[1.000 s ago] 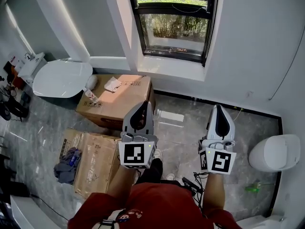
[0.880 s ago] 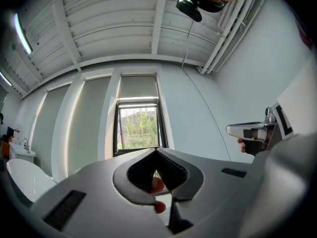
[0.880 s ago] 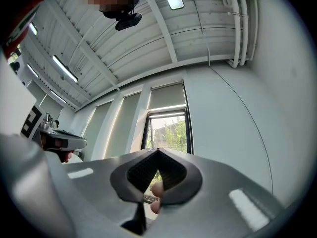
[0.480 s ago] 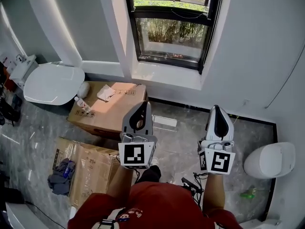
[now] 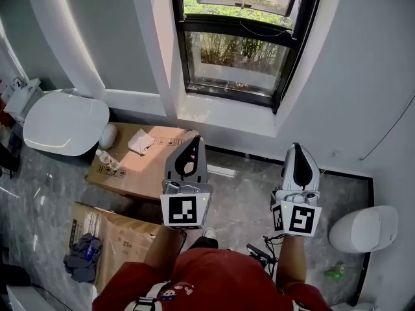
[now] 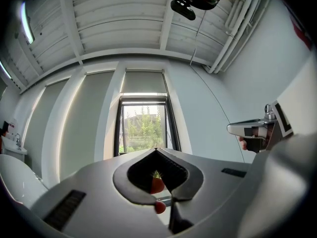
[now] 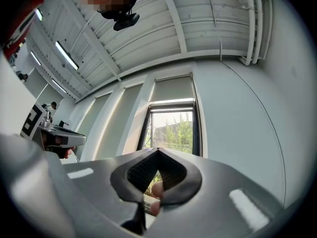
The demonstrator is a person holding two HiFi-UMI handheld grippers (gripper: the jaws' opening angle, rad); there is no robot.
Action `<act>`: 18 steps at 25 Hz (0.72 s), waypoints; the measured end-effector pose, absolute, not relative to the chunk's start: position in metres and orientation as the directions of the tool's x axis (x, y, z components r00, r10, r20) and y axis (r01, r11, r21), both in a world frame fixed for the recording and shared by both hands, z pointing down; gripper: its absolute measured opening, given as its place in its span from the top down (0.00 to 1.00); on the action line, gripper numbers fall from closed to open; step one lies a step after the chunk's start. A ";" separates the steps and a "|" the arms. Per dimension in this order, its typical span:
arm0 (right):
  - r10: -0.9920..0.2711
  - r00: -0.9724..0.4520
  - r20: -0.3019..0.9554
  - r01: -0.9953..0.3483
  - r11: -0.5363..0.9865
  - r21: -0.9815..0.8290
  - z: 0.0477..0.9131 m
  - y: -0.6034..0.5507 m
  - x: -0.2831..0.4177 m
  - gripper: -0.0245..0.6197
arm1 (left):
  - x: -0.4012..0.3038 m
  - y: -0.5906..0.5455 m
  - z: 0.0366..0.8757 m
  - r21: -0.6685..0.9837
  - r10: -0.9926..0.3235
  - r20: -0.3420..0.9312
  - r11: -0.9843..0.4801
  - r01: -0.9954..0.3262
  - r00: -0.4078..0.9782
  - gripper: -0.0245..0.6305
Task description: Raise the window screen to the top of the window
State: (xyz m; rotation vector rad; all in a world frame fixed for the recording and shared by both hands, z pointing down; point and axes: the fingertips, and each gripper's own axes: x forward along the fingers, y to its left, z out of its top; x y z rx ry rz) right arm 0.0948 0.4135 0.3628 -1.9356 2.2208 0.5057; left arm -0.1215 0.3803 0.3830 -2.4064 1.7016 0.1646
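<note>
A black-framed window stands ahead in the head view, with greenery outside. A dark crossbar with a thin cord spans it; the pane below looks dimmer, like mesh. Both gripper views show the same window with a grey blind rolled partway down above it. My left gripper and right gripper point toward the wall below the sill, well short of the window. Both are shut with nothing between the jaws. From their own cameras the left gripper and right gripper show closed tips.
A white windowsill juts out under the window. A cardboard box with a bottle and a cloth stands at left; a second box lies nearer. A white toilet lid is far left, another white fixture at right.
The whole view has shifted toward the window: it looks larger and nearer, and the boxes have slid left and down. Both grippers stay shut, side by side.
</note>
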 end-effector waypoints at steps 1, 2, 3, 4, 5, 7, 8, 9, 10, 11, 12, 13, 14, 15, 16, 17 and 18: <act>-0.931 -0.152 -0.332 -0.983 0.107 0.151 0.362 0.405 0.093 0.95 | -0.124 0.372 0.382 -0.091 -0.918 -0.207 -0.327 -0.941 0.339 0.95; -0.931 -0.151 -0.332 -0.983 0.105 0.151 0.361 0.397 0.090 0.95 | -0.126 0.363 0.382 -0.088 -0.917 -0.206 -0.331 -0.940 0.342 0.96; -0.931 -0.150 -0.333 -0.983 0.104 0.152 0.361 0.389 0.087 0.95 | -0.128 0.355 0.384 -0.084 -0.917 -0.199 -0.334 -0.939 0.344 0.96; -0.931 -0.150 -0.332 -0.983 0.104 0.154 0.360 0.381 0.084 0.95 | -0.131 0.347 0.385 -0.079 -0.918 -0.193 -0.338 -0.938 0.347 0.96; -0.931 -0.150 -0.332 -0.983 0.103 0.155 0.360 0.375 0.081 0.95 | -0.132 0.341 0.385 -0.074 -0.917 -0.189 -0.343 -0.936 0.351 0.96; -0.931 -0.148 -0.334 -0.983 0.100 0.155 0.361 0.363 0.075 0.95 | -0.135 0.329 0.384 -0.071 -0.914 -0.189 -0.353 -0.933 0.360 0.96; -0.931 -0.146 -0.335 -0.983 0.098 0.154 0.361 0.358 0.073 0.95 | -0.137 0.324 0.384 -0.071 -0.913 -0.190 -0.355 -0.932 0.362 0.96; -0.931 -0.144 -0.335 -0.983 0.097 0.154 0.362 0.353 0.071 0.95 | -0.139 0.318 0.385 -0.069 -0.913 -0.190 -0.355 -0.932 0.362 0.96; -0.931 -0.143 -0.335 -0.984 0.095 0.153 0.362 0.347 0.069 0.95 | -0.140 0.312 0.386 -0.064 -0.912 -0.190 -0.357 -0.932 0.362 0.96; -0.932 -0.142 -0.333 -0.984 0.095 0.154 0.363 0.343 0.069 0.95 | -0.140 0.307 0.386 -0.059 -0.913 -0.189 -0.358 -0.932 0.363 0.96; -0.933 -0.141 -0.331 -0.984 0.095 0.153 0.363 0.338 0.069 0.95 | -0.140 0.302 0.387 -0.057 -0.913 -0.188 -0.357 -0.932 0.361 0.96; -0.934 -0.140 -0.328 -0.984 0.095 0.151 0.364 0.333 0.070 0.95 | -0.140 0.297 0.387 -0.058 -0.915 -0.185 -0.354 -0.933 0.359 0.96; -0.935 -0.138 -0.326 -0.985 0.094 0.147 0.366 0.328 0.072 0.95 | -0.140 0.292 0.388 -0.061 -0.918 -0.179 -0.350 -0.935 0.355 0.96; -0.937 -0.134 -0.324 -0.986 0.092 0.142 0.367 0.324 0.075 0.95 | -0.139 0.287 0.388 -0.065 -0.919 -0.174 -0.347 -0.935 0.353 0.96; -0.938 -0.129 -0.322 -0.987 0.088 0.137 0.370 0.320 0.078 0.95 | -0.136 0.283 0.390 -0.067 -0.918 -0.171 -0.350 -0.934 0.357 0.96; -0.939 -0.123 -0.322 -0.988 0.085 0.131 0.373 0.315 0.082 0.95 | -0.133 0.278 0.392 -0.071 -0.917 -0.168 -0.354 -0.933 0.361 0.96; -0.939 -0.118 -0.323 -0.989 0.082 0.125 0.376 0.311 0.085 0.95 | -0.129 0.274 0.394 -0.077 -0.917 -0.165 -0.354 -0.932 0.362 0.96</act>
